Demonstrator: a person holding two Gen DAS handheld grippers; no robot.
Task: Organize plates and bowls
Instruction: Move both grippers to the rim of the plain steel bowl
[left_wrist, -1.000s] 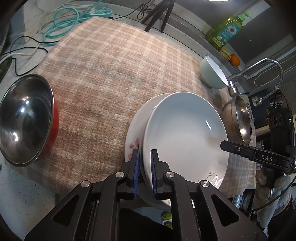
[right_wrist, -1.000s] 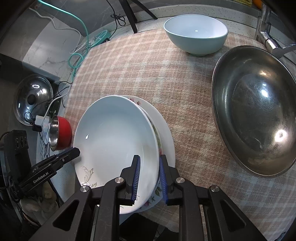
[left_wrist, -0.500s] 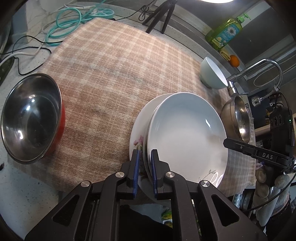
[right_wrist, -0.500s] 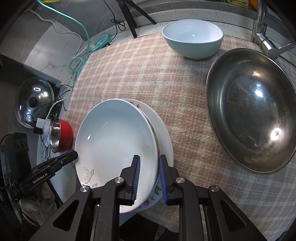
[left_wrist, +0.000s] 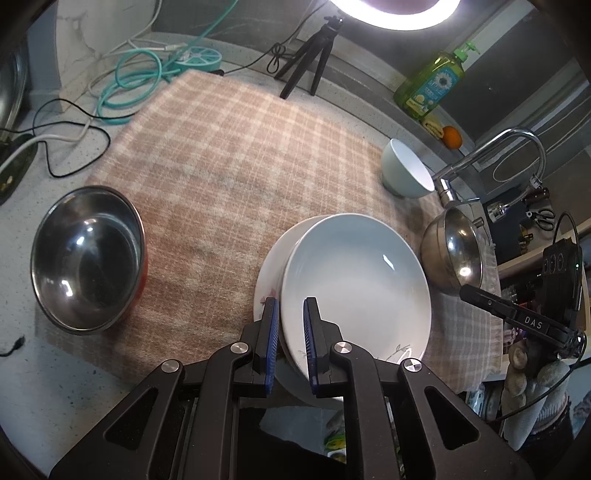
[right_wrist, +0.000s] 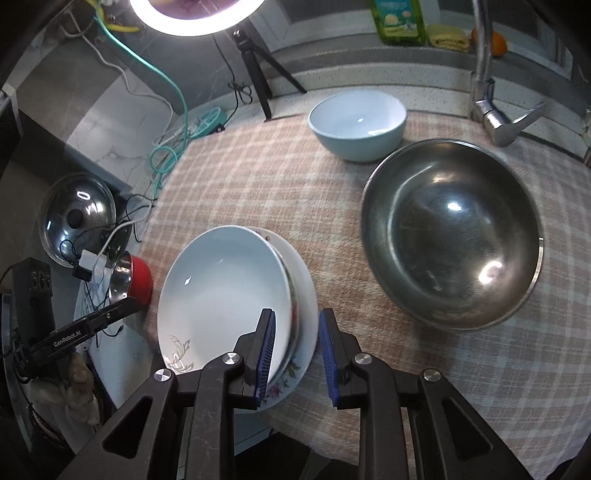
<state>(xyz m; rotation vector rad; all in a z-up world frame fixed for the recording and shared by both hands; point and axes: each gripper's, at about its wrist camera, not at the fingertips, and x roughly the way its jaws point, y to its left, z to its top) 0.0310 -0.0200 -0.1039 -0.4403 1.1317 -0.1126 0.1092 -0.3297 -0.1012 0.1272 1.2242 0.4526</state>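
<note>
The right gripper (right_wrist: 293, 349) has spread open, freeing the stacked plates (right_wrist: 225, 291) at the cloth's (right_wrist: 258, 184) near edge, while the left gripper (left_wrist: 290, 334) still pinches them.

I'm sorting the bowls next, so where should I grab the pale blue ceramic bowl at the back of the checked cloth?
Probably pinch the near rim of the pale blue ceramic bowl, one finger inside, one outside, from above. It stands upright and open with no handle, and the large steel bowl sits close at its right.
</note>
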